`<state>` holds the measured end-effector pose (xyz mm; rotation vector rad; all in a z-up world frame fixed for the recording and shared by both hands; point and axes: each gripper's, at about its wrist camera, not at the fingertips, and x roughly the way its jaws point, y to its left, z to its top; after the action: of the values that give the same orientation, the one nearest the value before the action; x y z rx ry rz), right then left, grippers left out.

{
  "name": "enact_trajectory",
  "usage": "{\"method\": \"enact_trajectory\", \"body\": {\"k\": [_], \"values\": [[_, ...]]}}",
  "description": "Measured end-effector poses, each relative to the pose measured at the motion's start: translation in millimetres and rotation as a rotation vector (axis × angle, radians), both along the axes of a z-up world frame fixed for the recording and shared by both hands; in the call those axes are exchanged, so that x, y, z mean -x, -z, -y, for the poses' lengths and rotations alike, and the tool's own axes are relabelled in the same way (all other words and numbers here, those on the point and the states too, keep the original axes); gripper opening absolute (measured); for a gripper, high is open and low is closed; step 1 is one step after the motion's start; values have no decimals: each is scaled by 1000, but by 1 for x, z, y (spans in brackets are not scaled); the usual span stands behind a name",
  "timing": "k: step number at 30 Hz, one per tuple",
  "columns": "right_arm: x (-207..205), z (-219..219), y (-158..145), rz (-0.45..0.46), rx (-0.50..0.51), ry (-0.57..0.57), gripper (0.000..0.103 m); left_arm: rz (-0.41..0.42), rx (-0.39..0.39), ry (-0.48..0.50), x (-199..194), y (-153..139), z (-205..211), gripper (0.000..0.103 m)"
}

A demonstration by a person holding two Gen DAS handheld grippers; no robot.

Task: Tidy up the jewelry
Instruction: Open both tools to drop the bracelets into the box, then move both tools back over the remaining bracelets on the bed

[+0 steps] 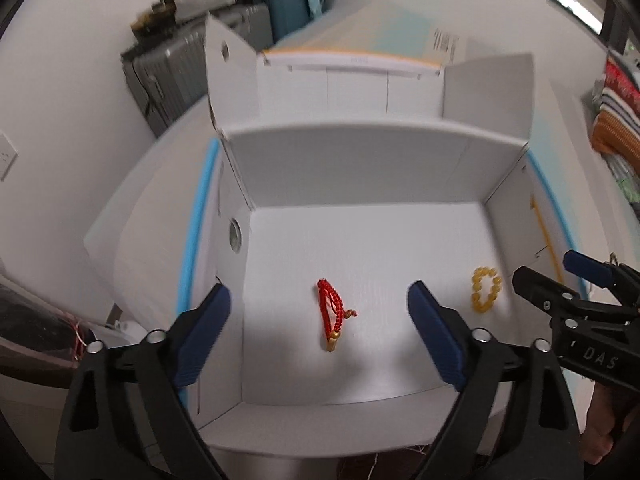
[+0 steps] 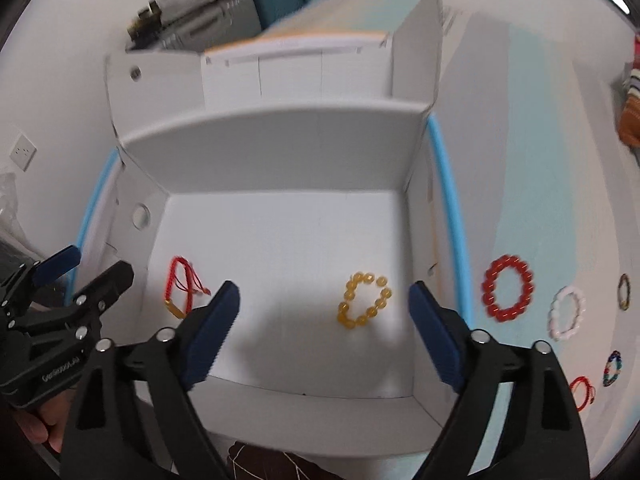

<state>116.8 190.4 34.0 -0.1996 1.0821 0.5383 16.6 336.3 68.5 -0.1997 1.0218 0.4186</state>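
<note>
A white cardboard box [image 1: 360, 168] stands open below both grippers. On its floor lie a red cord bracelet [image 1: 330, 304] with a gold clasp and a yellow bead bracelet [image 1: 477, 284]. My left gripper [image 1: 319, 291] hangs open above the red cord bracelet, with nothing between its pads. My right gripper [image 2: 323, 290] is open above the yellow bead bracelet [image 2: 345, 312] and holds nothing. Each gripper shows in the other's view: the right gripper [image 1: 546, 268] at the box's right wall, the left gripper [image 2: 102, 264] over the left wall beside the red cord bracelet [image 2: 172, 276].
On the pale blue tabletop right of the box [image 2: 280, 148] lie a red bead bracelet [image 2: 490, 292], a white bead bracelet [image 2: 556, 308], a multicoloured one [image 2: 612, 368], a dark one [image 2: 623, 292] and a red cord one [image 2: 580, 392]. The box flaps stand upright. Suitcases [image 1: 280, 4] stand behind.
</note>
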Motion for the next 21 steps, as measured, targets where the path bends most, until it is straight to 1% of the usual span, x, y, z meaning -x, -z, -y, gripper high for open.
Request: {"method": "enact_trajectory", "body": {"k": [2,4,9,13,21], "values": [[4,12,-10,46,-6,18,91,42,-19,10,10,-16,10,97],[4,28,-26,100,-27,41,94,77,-25,13,11,-25,17,97],[8,69,-49,211,-56,105,95,164,-33,55,12,-43,46,97],[9,109,-60,261,-80,164,95,190,-41,110,11,-51,78,97],[13,176,-74,352,-76,241,95,220,-28,196,-2,-50,134,97]]}}
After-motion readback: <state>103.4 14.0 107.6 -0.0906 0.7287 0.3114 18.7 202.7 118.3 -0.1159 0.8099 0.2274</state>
